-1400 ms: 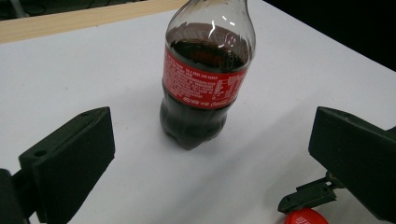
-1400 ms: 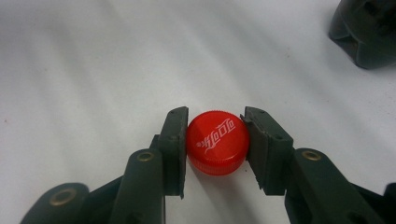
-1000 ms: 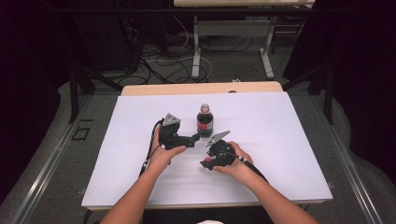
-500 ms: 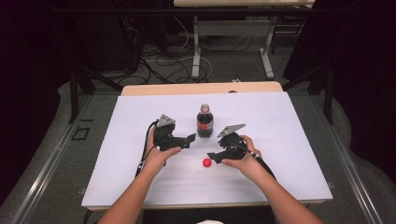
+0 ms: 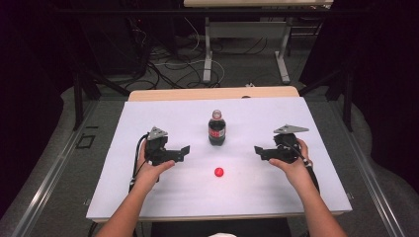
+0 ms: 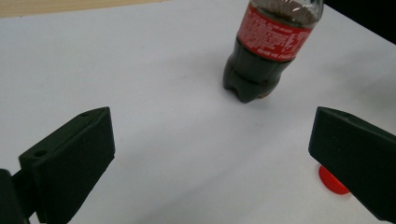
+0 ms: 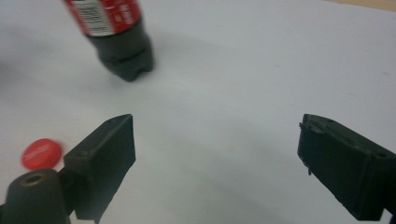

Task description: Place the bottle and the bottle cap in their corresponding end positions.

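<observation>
Nearest the person, a red cap [image 5: 218, 172] lies loose on the white bench [image 5: 123, 197]. Farther in, the left gripper [image 5: 184, 151] and right gripper [image 5: 258, 150] hover well apart, both with fingers wide and holding nothing. Between and beyond them stands the uncapped cola bottle [image 5: 216, 129], upright.

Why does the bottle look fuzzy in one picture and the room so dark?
In the right gripper view the bottle and red cap are soft, out of focus. In the left gripper view the bottle's label reads sharper. In the high view light falls on the white table, leaving the floor behind dim.
</observation>
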The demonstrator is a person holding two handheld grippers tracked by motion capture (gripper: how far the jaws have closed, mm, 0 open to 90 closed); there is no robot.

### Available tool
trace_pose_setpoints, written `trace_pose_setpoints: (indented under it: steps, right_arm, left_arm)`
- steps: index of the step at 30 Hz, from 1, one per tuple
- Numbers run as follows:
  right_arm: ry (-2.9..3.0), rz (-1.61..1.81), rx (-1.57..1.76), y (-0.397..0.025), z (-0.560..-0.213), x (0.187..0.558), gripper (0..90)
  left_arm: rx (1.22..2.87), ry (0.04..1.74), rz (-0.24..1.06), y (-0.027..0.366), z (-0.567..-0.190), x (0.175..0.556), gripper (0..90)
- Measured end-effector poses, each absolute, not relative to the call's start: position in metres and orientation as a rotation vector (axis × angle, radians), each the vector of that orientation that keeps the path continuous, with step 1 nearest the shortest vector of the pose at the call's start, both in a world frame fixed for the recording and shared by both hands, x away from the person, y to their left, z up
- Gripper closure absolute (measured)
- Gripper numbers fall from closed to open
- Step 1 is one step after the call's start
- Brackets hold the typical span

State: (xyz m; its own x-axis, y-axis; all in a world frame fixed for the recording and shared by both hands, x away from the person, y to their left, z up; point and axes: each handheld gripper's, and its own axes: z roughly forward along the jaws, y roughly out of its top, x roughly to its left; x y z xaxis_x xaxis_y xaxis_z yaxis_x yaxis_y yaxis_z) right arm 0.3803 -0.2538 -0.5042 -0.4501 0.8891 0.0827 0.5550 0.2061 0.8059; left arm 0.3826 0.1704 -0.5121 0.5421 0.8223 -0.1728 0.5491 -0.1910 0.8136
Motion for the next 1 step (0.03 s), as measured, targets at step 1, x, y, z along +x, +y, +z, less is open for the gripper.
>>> trace_pose_setpoints:
  steps: [1]
  right_arm:
    - [2.062, 1.130, 1.359, -0.2600, -0.5055, 0.3806, 7.5]
  left_arm:
    - [1.874, 1.128, 0.388, 0.1735, -0.5133, 0.3820, 0.6]
